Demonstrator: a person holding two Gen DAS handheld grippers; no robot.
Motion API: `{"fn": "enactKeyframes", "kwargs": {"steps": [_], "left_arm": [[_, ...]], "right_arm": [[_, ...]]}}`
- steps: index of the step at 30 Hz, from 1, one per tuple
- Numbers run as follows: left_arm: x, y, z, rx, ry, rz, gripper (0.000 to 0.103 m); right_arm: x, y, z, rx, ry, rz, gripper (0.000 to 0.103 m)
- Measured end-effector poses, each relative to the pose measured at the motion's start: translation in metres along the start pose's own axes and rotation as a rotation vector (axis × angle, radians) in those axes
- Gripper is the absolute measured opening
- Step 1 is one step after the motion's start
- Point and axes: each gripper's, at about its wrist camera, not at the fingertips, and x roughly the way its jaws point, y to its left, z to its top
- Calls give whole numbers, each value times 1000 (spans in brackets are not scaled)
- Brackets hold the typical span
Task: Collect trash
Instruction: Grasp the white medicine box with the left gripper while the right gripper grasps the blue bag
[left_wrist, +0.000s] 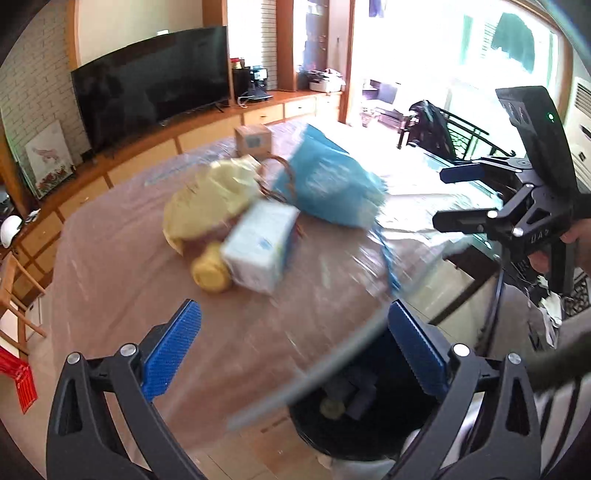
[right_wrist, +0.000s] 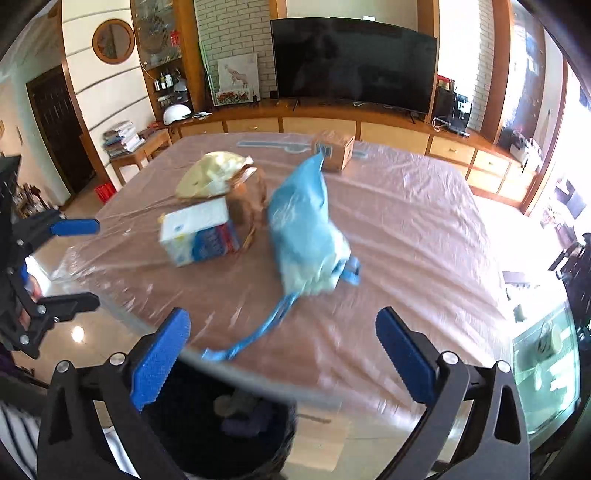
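A blue plastic bag (left_wrist: 328, 184) (right_wrist: 306, 229) lies in the middle of the plastic-covered table (left_wrist: 122, 266) (right_wrist: 413, 240). Beside it are a white and blue box (left_wrist: 258, 245) (right_wrist: 199, 232), a yellow bag (left_wrist: 210, 199) (right_wrist: 212, 177), a brown wicker basket (right_wrist: 249, 199), a small yellow pot (left_wrist: 210, 273) and a cardboard box (left_wrist: 253, 138) (right_wrist: 334, 149). My left gripper (left_wrist: 293, 310) (right_wrist: 98, 263) and right gripper (right_wrist: 282, 315) (left_wrist: 439, 199) both stand open and hold nothing, above a black bin (left_wrist: 317, 439) (right_wrist: 273, 450) at the table's near edge. Dark scraps and a yellowish piece lie in the bin.
A large TV (right_wrist: 354, 59) stands on a long wooden cabinet (right_wrist: 332, 122) behind the table. A glass-topped side table (right_wrist: 546, 369) is at the right, and a red basket (left_wrist: 18, 380) sits on the floor at the left. A hand (left_wrist: 576, 247) holds the right gripper.
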Motion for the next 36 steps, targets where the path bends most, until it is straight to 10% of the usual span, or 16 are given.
{"fn": "enactKeyframes", "kwargs": {"steps": [13, 36], "left_arm": [[64, 19, 35, 169, 100, -14, 101], [90, 6, 46, 228, 153, -69, 51]], "right_arm": [[70, -4, 51, -118, 88, 9, 99], [120, -8, 65, -119, 177, 106, 75]]}}
